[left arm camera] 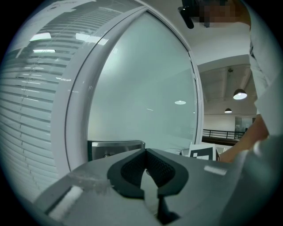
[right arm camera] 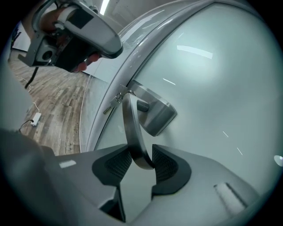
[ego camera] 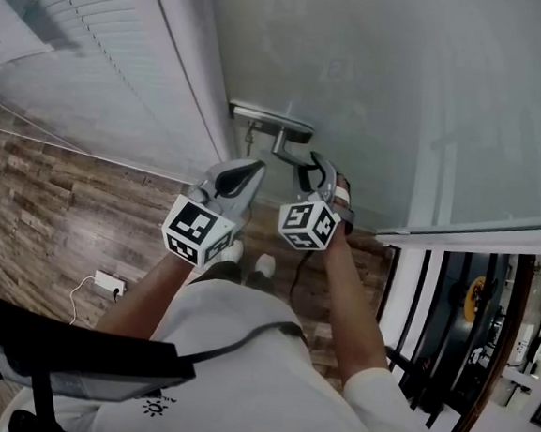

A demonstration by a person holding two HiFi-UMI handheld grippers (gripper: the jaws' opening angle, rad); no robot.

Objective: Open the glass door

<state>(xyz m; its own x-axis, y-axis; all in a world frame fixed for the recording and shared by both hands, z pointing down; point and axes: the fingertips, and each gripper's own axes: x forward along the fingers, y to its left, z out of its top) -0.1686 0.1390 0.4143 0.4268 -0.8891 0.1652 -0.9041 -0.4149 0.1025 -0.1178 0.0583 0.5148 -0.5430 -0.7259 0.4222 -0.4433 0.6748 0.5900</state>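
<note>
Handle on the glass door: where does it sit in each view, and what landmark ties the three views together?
Head view: handle just above centre, with the right claw on it.
Left gripper view: handle not visible; only its plate shows, low and left of centre.
Right gripper view: handle at centre, running down between the right claw's pads.
Shared landmark: the plate, seen in all three.

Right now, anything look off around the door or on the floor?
Nothing broken, spilled or askew. The glass door is intact, and the right claw is closed on the handle. The only loose thing is a white plug box lying on the wood floor, left of the person.
</note>
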